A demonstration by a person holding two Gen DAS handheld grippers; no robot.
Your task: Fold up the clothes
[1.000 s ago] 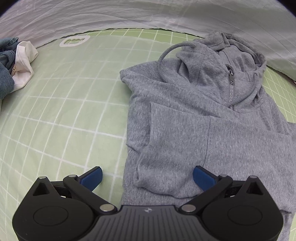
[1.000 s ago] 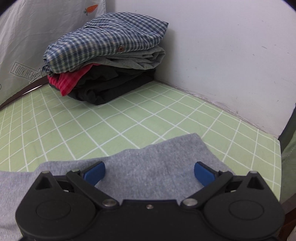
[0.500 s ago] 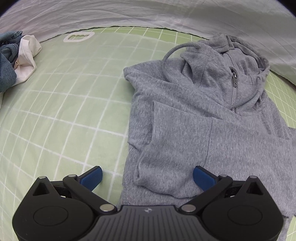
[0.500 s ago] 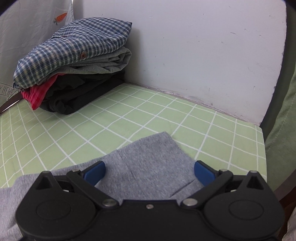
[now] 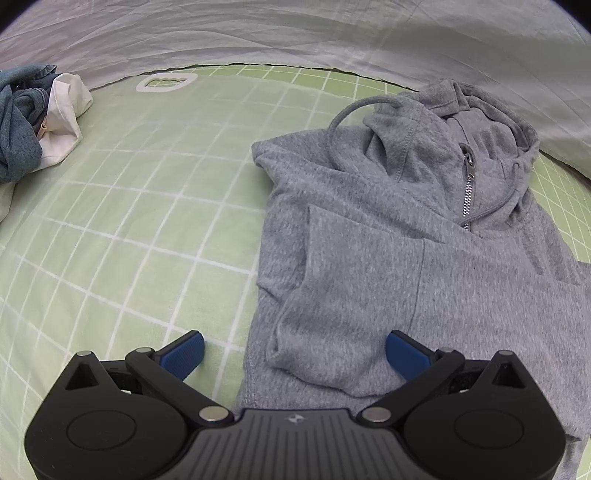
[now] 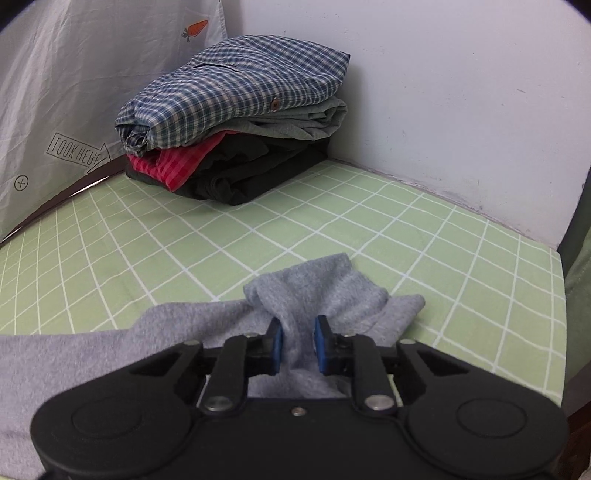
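A grey zip hoodie [image 5: 406, 236] lies flat on the green checked sheet [image 5: 129, 221], hood at the far end and one sleeve folded across its front. My left gripper [image 5: 293, 352] hovers open over the hoodie's near left edge, with one blue pad above the sheet and the other above the cloth. In the right wrist view, my right gripper [image 6: 298, 347] is closing on a bunched fold of the grey hoodie [image 6: 321, 295]. The cloth is pinched up into a ridge between the blue pads.
A stack of folded clothes [image 6: 236, 118], plaid shirt on top, sits in the corner by the white wall [image 6: 461, 92]. A heap of denim and white cloth [image 5: 33, 122] lies at the far left. A grey-white hanging sheet [image 5: 295, 33] borders the back.
My right gripper went from wide open to closed on the hoodie's edge, bunching the cloth up. It also shifted sideways, so the folded stack swung across its view. The left gripper stayed put.
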